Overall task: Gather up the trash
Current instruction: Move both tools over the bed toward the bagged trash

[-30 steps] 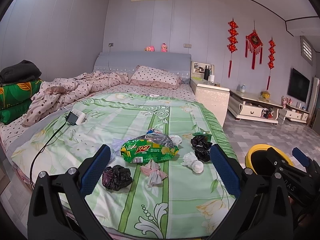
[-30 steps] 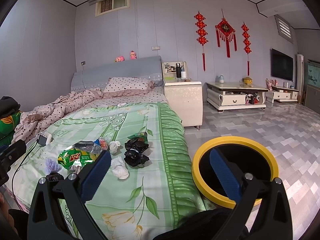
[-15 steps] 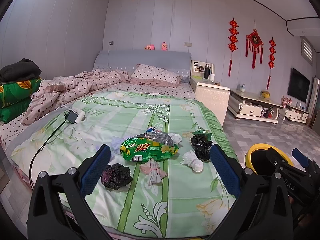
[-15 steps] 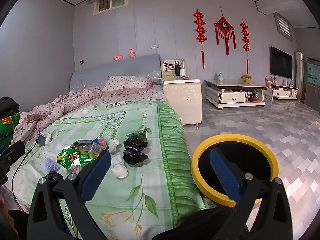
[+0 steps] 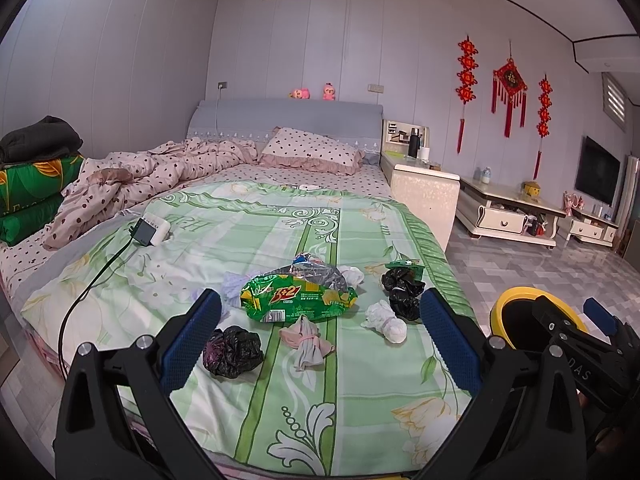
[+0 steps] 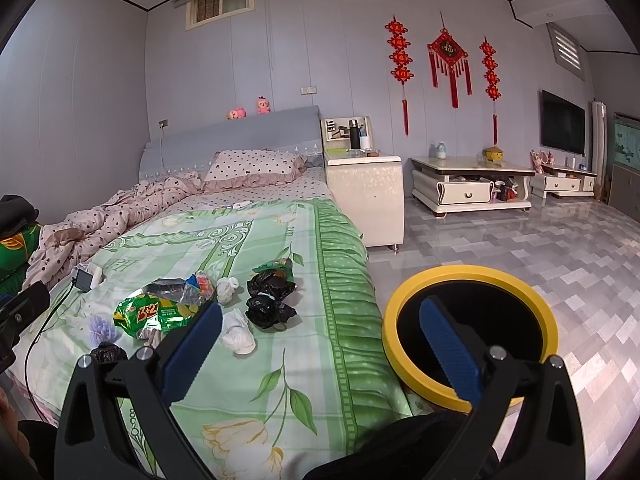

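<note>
Trash lies in a loose cluster on the green floral bedspread [image 5: 280, 408]: a green snack wrapper [image 5: 298, 298], a black plastic wad [image 5: 232, 352], a pinkish tied bundle [image 5: 306, 342], a white wad [image 5: 386, 322] and black bags [image 5: 402, 290]. My left gripper [image 5: 320, 336] hovers open just short of them, holding nothing. The right gripper [image 6: 320, 344] is open and empty, between the bed edge and a yellow-rimmed black bin [image 6: 472, 320] on the floor. The wrapper [image 6: 154, 314], white wad [image 6: 238, 330] and black bags [image 6: 270, 300] lie ahead to its left.
A charger with a black cable [image 5: 146, 232] rests on the bed's left side. A crumpled dotted duvet [image 5: 156, 172] and pillow [image 5: 312, 152] fill the head end. A cream nightstand [image 6: 364, 196] and low cabinet [image 6: 468, 188] stand on the tiled floor [image 6: 560, 256].
Both views have crept slightly forward and up toward the trash. Nothing on the bed has shifted and both grippers stay open.
</note>
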